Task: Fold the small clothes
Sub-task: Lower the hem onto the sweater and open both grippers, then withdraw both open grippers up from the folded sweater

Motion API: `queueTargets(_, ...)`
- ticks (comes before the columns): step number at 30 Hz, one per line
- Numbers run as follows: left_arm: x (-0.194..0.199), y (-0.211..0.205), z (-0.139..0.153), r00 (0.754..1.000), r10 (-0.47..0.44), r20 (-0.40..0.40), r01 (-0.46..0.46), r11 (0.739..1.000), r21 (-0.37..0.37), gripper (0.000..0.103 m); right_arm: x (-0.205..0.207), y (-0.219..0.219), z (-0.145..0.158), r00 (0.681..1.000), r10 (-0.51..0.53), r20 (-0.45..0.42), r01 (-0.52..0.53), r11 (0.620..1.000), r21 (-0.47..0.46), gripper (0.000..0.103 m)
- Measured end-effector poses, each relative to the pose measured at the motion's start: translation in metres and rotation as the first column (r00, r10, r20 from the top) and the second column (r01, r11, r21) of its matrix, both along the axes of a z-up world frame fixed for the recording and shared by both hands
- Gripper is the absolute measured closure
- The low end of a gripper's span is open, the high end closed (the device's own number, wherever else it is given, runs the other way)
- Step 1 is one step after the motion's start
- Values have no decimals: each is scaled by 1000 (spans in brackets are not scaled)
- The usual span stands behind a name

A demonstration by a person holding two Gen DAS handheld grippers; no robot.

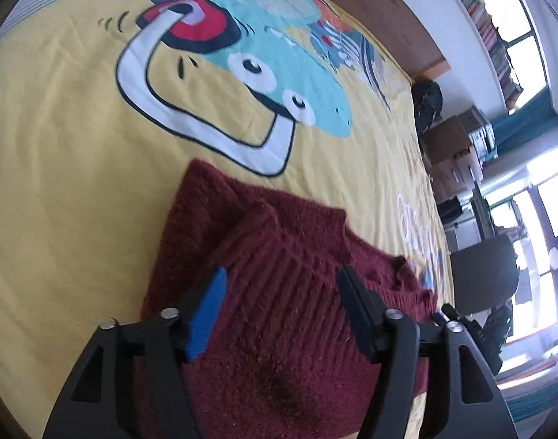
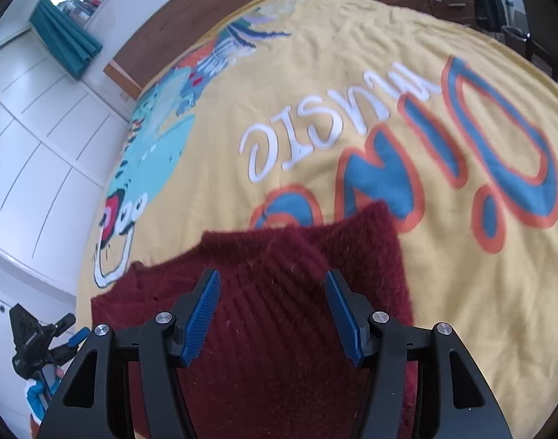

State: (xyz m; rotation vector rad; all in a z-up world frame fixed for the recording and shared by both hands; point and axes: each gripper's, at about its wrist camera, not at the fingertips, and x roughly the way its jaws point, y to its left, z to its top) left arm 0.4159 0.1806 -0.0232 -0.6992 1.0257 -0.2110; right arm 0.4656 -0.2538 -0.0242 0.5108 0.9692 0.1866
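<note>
Maroon ribbed knit sweater (image 1: 279, 292) lies rumpled at lower centre of both views on the yellow printed bedspread (image 1: 59, 146); left gripper (image 1: 279, 311) and right gripper (image 2: 271, 314) hover wide open, empty; likely soft, limp, grippy, so pinch hem or sleeve edges.

Both wrist views sit low and close over the maroon sweater (image 1: 279, 329) on the yellow bedspread (image 2: 352, 73), facing opposite ends.
</note>
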Motion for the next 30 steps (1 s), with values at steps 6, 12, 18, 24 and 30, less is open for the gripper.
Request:
queueTargets(6,-10,-4,30,997,-10,71,4,996,85,43,-23,12,38,993,81,83,-67,985,-160,42)
queueTargets(12,-28,-48,28,992,-61,110,25,953,301,43,-71,48,33,983,151,105,-111,942,-318,42)
queueTargets(18,-51,-94,1,989,-98,112,31,869,493,43,-105,80,8,976,196,97,-144,909,-390,41)
queueTargets(24,-65,-116,-9,988,-101,120,17,828,560,43,-112,89,-4,966,239,98,-178,891,-419,41)
queueTargets(30,-66,-118,-27,994,-95,54,44,805,591,43,-109,78,-21,970,235,54,-195,894,-404,40)
